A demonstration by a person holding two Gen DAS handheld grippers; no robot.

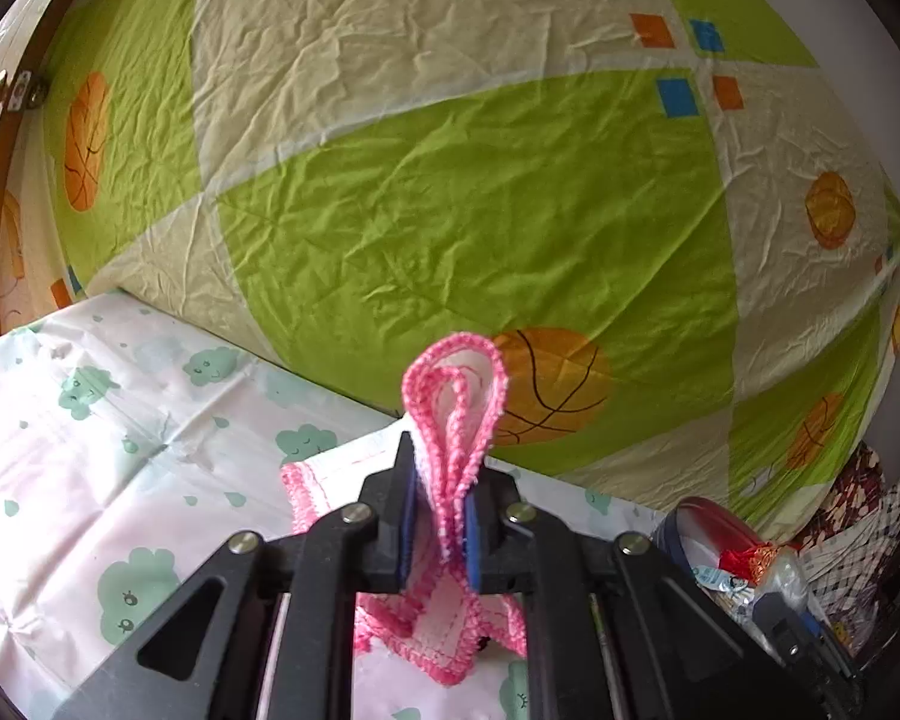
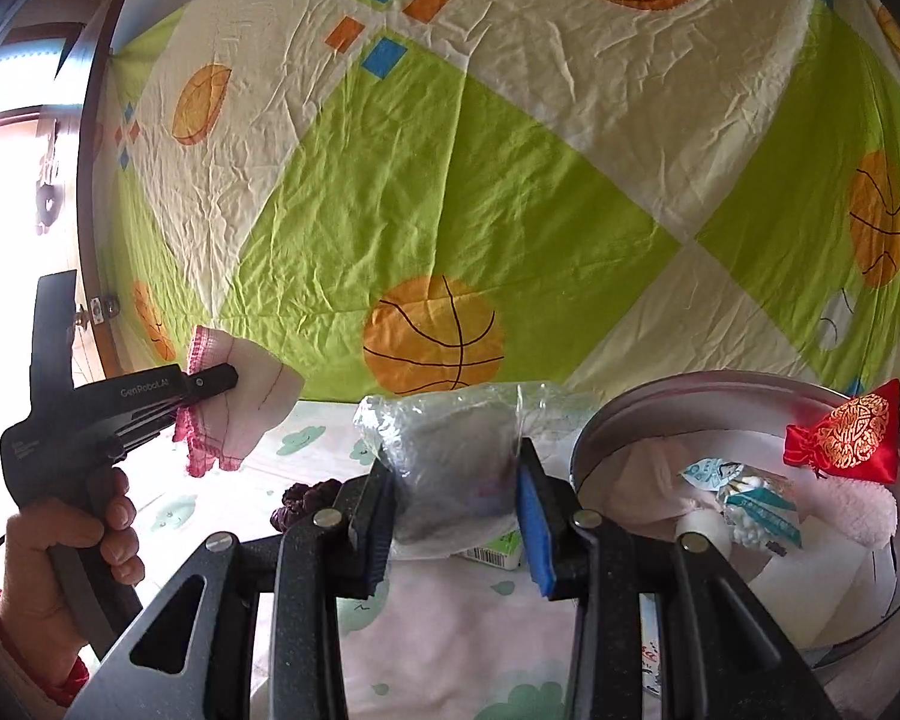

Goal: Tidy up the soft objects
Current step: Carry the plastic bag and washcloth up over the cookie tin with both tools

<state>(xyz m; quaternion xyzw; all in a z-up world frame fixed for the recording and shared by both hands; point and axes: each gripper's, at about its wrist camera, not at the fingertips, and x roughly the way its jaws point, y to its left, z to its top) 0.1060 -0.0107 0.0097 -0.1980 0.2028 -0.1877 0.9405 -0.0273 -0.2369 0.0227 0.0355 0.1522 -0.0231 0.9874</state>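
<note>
The left gripper (image 1: 441,531) is clamped on a folded pink-edged white cloth (image 1: 453,420), raised level left of the round metal tin (image 2: 600,426). The right gripper (image 2: 456,516), level beside that tin, grips a plastic-wrapped grey bundle (image 2: 450,450).

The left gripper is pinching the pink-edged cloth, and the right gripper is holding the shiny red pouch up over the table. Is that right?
Not quite. The right gripper holds a grey thing wrapped in clear plastic, not the red pouch; the pouch sits in the round metal tin, as the right wrist view shows. The left gripper really is pinching the pink-edged cloth.
</note>
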